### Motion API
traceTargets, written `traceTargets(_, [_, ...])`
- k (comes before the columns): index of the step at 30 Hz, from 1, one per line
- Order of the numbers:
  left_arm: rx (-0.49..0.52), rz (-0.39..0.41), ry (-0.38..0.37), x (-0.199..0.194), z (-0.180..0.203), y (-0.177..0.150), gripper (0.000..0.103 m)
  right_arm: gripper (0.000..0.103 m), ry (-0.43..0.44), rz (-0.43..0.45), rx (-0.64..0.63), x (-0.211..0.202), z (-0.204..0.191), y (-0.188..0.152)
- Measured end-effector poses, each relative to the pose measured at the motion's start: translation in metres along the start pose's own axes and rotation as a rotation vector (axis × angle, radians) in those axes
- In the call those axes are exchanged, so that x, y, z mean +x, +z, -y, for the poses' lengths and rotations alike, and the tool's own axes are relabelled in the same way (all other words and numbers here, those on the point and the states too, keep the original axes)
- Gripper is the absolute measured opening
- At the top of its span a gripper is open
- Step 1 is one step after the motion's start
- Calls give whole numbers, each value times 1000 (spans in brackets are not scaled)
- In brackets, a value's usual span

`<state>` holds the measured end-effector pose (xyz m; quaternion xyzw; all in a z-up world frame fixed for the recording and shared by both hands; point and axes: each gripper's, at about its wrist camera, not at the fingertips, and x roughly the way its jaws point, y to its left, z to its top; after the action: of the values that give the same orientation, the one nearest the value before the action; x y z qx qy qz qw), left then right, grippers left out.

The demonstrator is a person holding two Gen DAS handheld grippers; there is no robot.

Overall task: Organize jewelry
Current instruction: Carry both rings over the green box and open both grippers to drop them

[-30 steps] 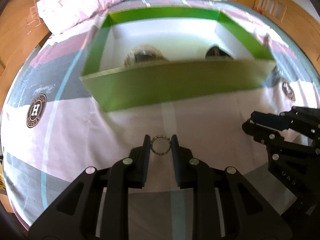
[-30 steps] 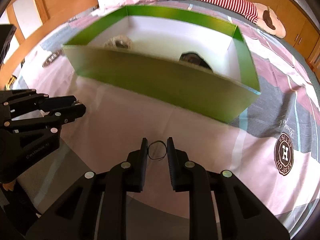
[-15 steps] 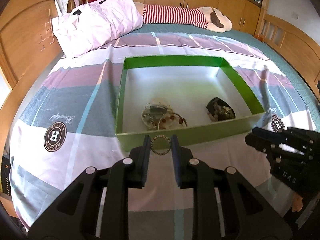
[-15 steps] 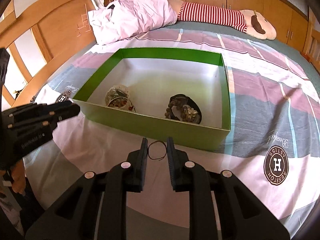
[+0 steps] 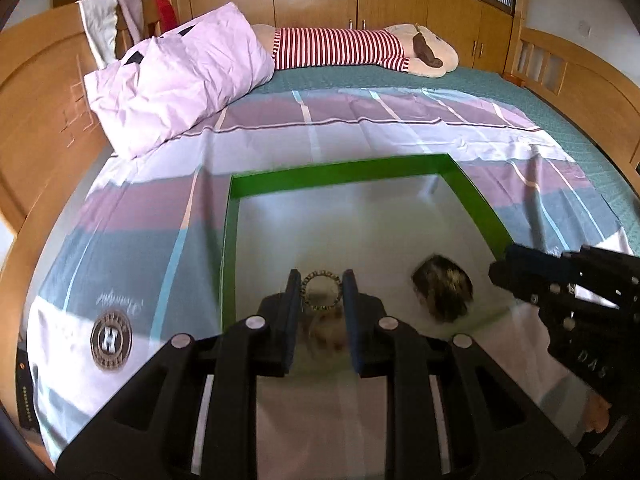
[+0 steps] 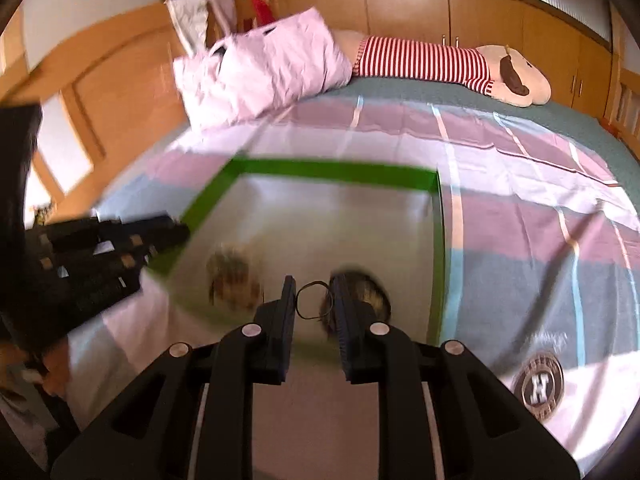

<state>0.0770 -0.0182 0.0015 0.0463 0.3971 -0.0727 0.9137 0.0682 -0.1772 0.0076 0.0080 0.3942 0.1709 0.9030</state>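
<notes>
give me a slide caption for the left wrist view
Left claw carries a beaded ring over the green box on the bed.

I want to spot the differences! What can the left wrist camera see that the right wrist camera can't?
Only the left wrist view shows the beaded ring pinched in the left hand-held gripper, seen close from behind.

Only the right wrist view shows the thin black loop pinched in the right hand-held gripper.

Both show the green box with two blurry jewelry piles, the pink pillow, the striped plush toy and the round H logo on the bedsheet.
</notes>
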Motion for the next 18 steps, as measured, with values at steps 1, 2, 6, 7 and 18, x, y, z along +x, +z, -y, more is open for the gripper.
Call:
traceTargets(1, [-3, -6, 0, 6, 0, 4, 21, 19, -12, -4, 6, 10, 4, 5])
traceTargets(2, [-9, -14, -2, 12, 0, 6, 21, 19, -24, -10, 8, 17, 6, 8])
traceTargets(6, [-14, -51, -16, 38, -3, 7, 21, 19, -66, -54, 40, 50, 22, 7])
traceTargets(7, [-12, -54, -10, 43, -4, 7, 21, 19, -67, -61, 45, 53, 24, 6])
traceTargets(18, [-14, -78, -47, 49, 4, -1, 35, 28, -89, -70, 44, 51, 13, -3])
